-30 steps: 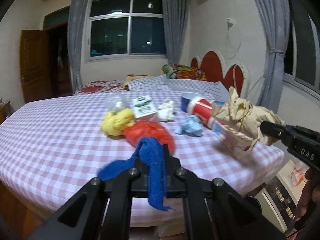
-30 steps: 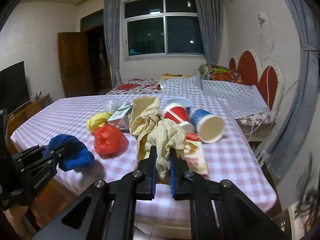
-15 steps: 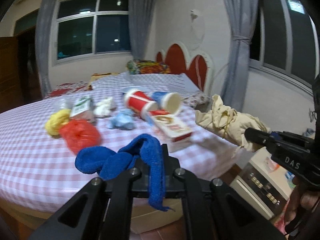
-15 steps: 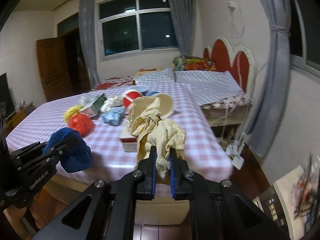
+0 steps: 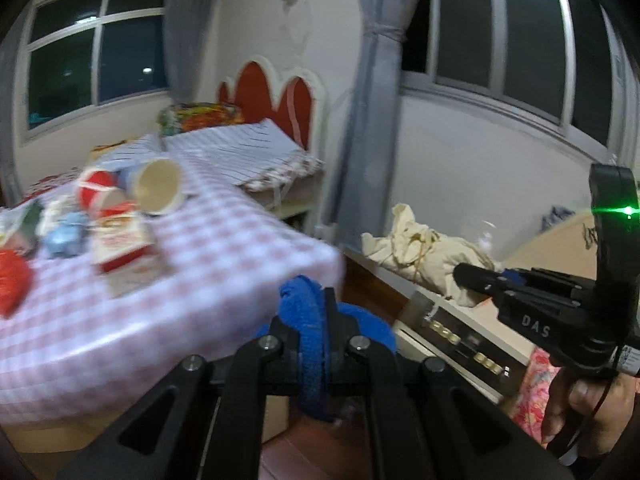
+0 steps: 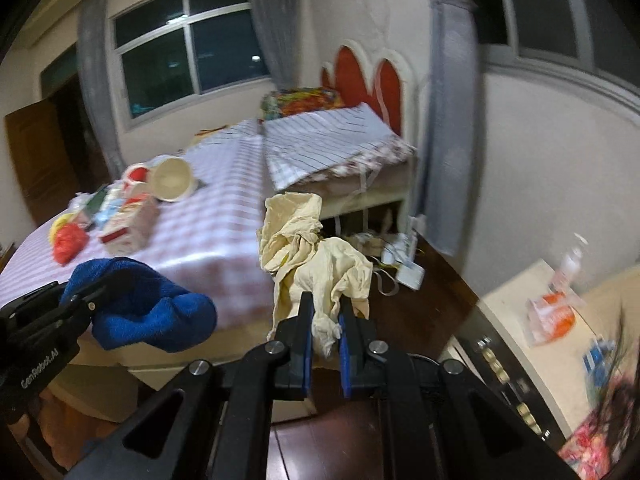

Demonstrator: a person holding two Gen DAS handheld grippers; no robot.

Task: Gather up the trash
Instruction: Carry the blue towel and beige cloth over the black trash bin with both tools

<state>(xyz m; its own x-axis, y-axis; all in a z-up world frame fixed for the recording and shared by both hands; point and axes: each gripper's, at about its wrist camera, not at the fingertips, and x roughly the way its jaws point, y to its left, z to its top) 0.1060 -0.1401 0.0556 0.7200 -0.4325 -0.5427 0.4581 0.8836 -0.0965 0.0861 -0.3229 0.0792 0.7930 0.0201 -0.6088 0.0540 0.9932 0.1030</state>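
Note:
My left gripper [image 5: 316,312] is shut on a blue cloth [image 5: 310,340] that hangs down between its fingers, just past the bed corner. The same blue cloth [image 6: 148,312] and left gripper [image 6: 86,300] show at the left of the right wrist view. My right gripper [image 6: 325,320] is shut on a crumpled cream cloth [image 6: 316,248], held over the floor beside the bed. From the left wrist view that cream cloth [image 5: 420,252] sticks out of the right gripper [image 5: 464,274], with a hand [image 5: 592,404] on its grip.
On the pink checked bed [image 5: 200,280] lie a red and white box [image 5: 120,244], paper cups [image 5: 156,188], a red bag [image 5: 12,284] and a blue wad [image 5: 66,236]. A low cabinet [image 6: 520,344] with small items stands at right, a dark wood floor [image 6: 420,292] between.
Both grippers have swung to the right, away from the trash on the bed and off its corner, toward the cabinet. Each keeps hold of its cloth.

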